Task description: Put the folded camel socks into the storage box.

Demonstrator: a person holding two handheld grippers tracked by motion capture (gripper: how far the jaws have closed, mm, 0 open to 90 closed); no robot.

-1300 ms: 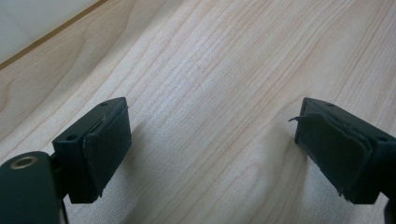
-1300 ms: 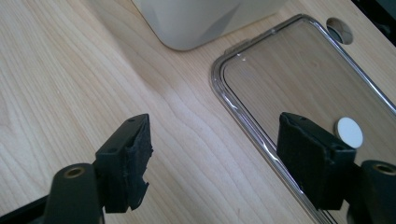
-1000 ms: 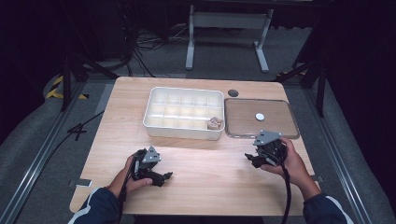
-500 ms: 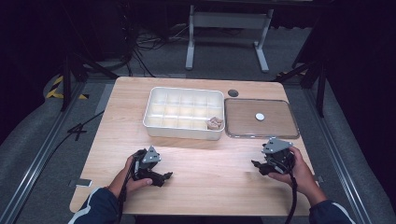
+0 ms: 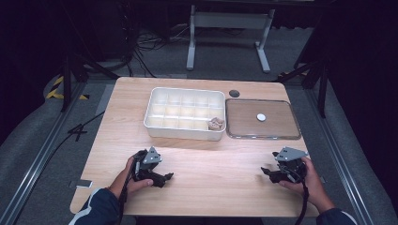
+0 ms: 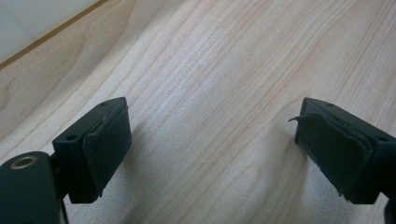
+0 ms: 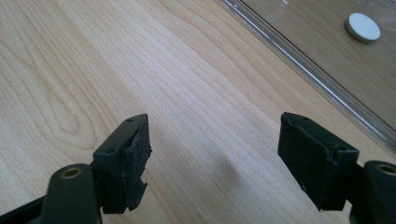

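Two grippers (image 5: 165, 178) (image 5: 267, 173) low, fingers apart.

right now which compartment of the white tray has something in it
The compartment at the near right corner of the white tray, next to the clear lid. It holds a small beige lump; the others look empty.

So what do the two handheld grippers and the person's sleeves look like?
Both the left gripper and the right gripper are black, each topped with a grey three-cornered plate and trailing a black cable. Their jaws are blocky, faced with worn, dark pads. The sleeves are dark blue.
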